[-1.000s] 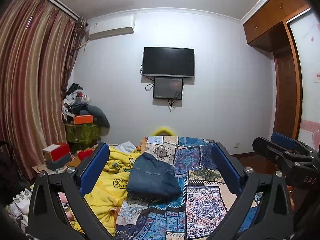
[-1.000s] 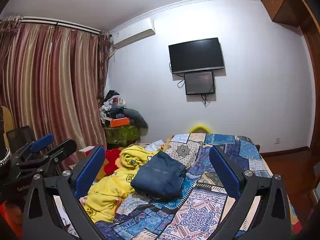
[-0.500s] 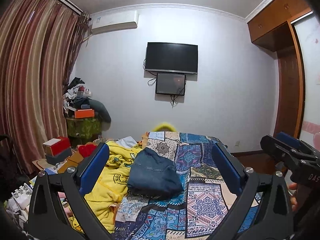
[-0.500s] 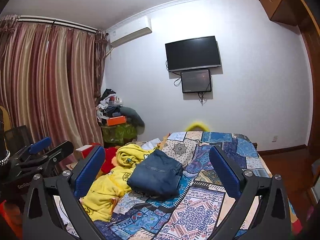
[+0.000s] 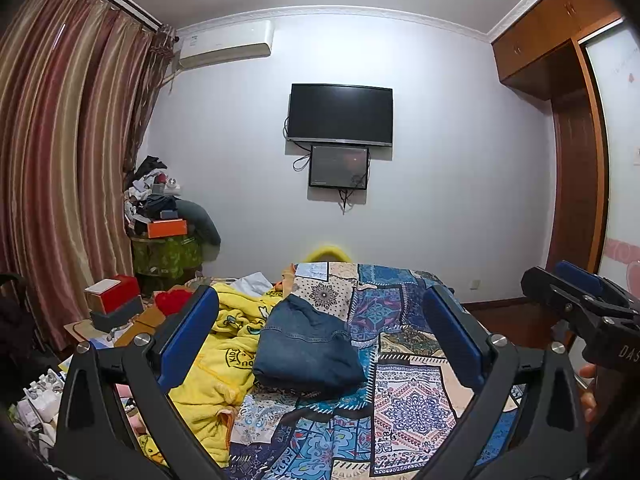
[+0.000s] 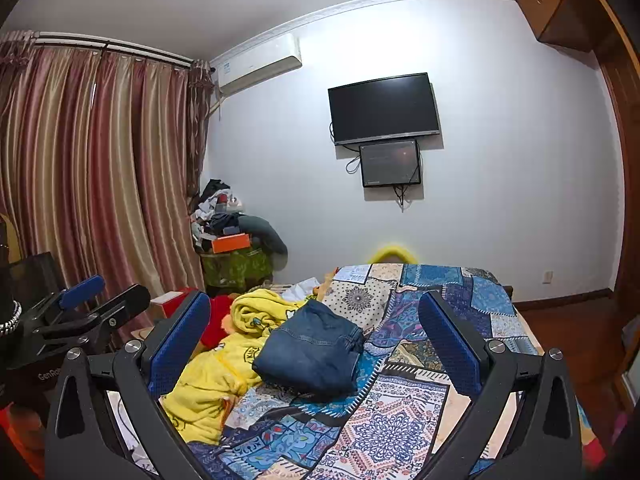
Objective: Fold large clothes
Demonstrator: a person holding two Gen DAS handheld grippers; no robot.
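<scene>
Nearest to the cameras, the left gripper [image 5: 320, 340] is seen with its blue-padded fingers [image 5: 188, 336] spread wide apart and nothing held between them. The right gripper [image 6: 316, 340] is likewise held with its jaws wide apart and empty. Both are raised above the near end of the bed [image 5: 416, 412], touching nothing.

On the patchwork bedspread [image 6: 400, 416], a folded pair of blue jeans [image 5: 306, 348] is laid toward the bed's left side, roughly midway along its length. Just beside it, along the left edge of the bed, a crumpled yellow garment [image 5: 216, 372] is piled, touching the jeans and spilling toward the near-left corner.

Beyond the left edge, a red box [image 5: 116, 292] and a cluttered green-covered stand [image 5: 166, 254] are seen by the striped curtains [image 6: 100, 168]. On the far wall, a dark television [image 5: 340, 114] is mounted, with a smaller screen [image 5: 339, 167] directly under it and an air conditioner [image 6: 260, 66] high at the left.
</scene>
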